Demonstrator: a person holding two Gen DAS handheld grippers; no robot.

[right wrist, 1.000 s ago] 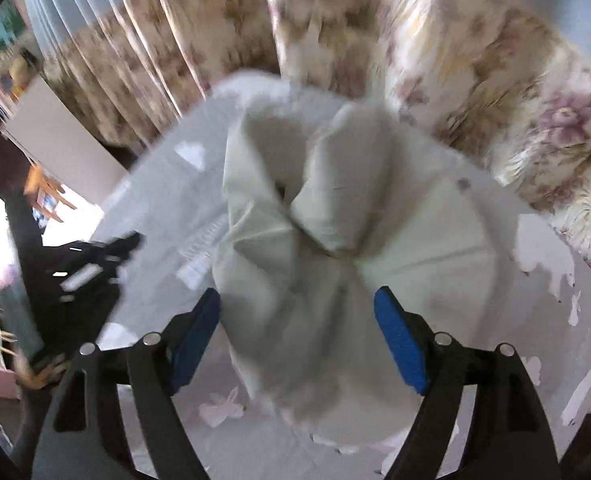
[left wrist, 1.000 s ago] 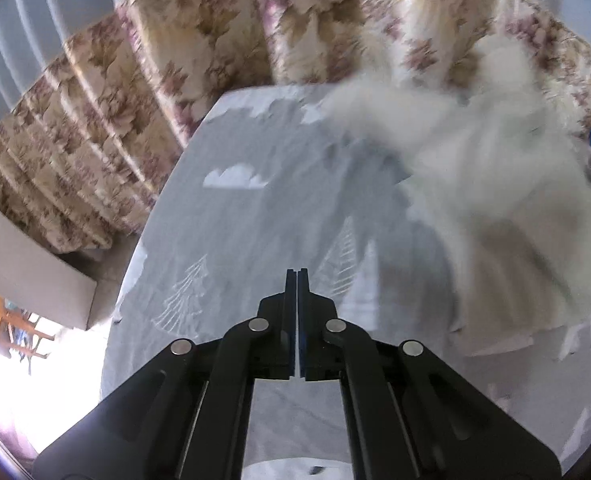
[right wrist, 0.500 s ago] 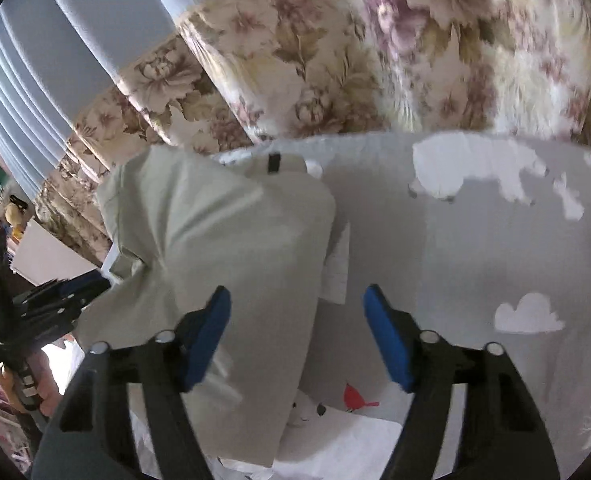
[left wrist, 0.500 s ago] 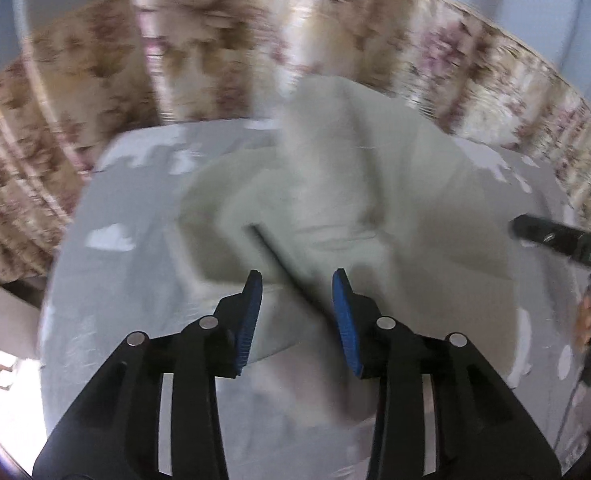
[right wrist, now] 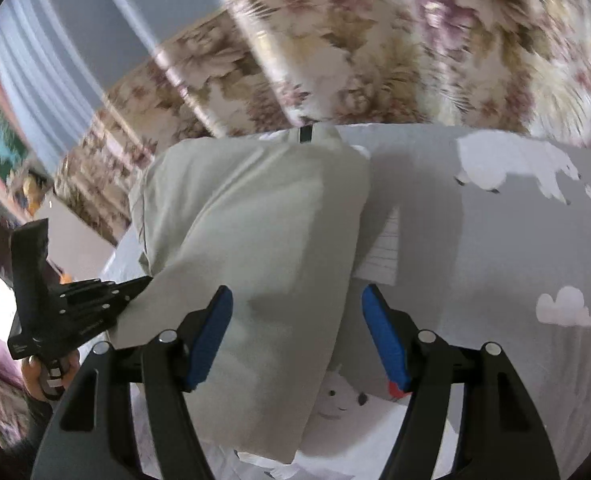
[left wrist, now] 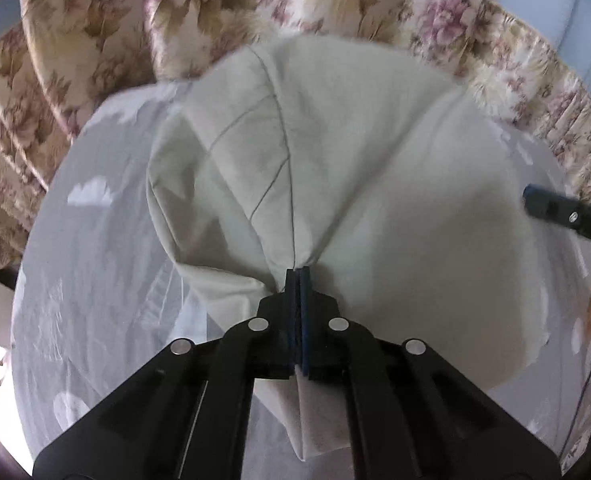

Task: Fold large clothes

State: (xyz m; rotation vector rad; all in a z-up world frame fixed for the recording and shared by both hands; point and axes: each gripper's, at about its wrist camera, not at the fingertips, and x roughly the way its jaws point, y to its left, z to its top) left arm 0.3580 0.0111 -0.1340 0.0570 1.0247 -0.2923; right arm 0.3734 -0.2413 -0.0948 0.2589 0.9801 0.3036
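Note:
A large pale green-grey garment (left wrist: 375, 160) lies bunched on the bed. My left gripper (left wrist: 297, 270) is shut on a gathered fold at its near edge, and the cloth fans out from the pinch. In the right wrist view the same garment (right wrist: 255, 208) stretches from the far edge of the bed toward me, with a small black loop (right wrist: 305, 135) at its far end. My right gripper (right wrist: 295, 292) is open just above the garment's near right edge, its blue pads clear of the cloth. The left gripper (right wrist: 135, 284) shows at the garment's left side.
The bed has a grey sheet (right wrist: 475, 260) printed with white clouds and bears. Floral curtains (right wrist: 335, 60) hang close behind its far edge. A person's hand (right wrist: 35, 376) holds the left gripper. The right gripper (left wrist: 551, 210) enters the left wrist view from the right.
My left gripper swung over the garment, opened, and shut on a fold of it. My right gripper came down toward the garment's right edge, with its jaws a little narrower.

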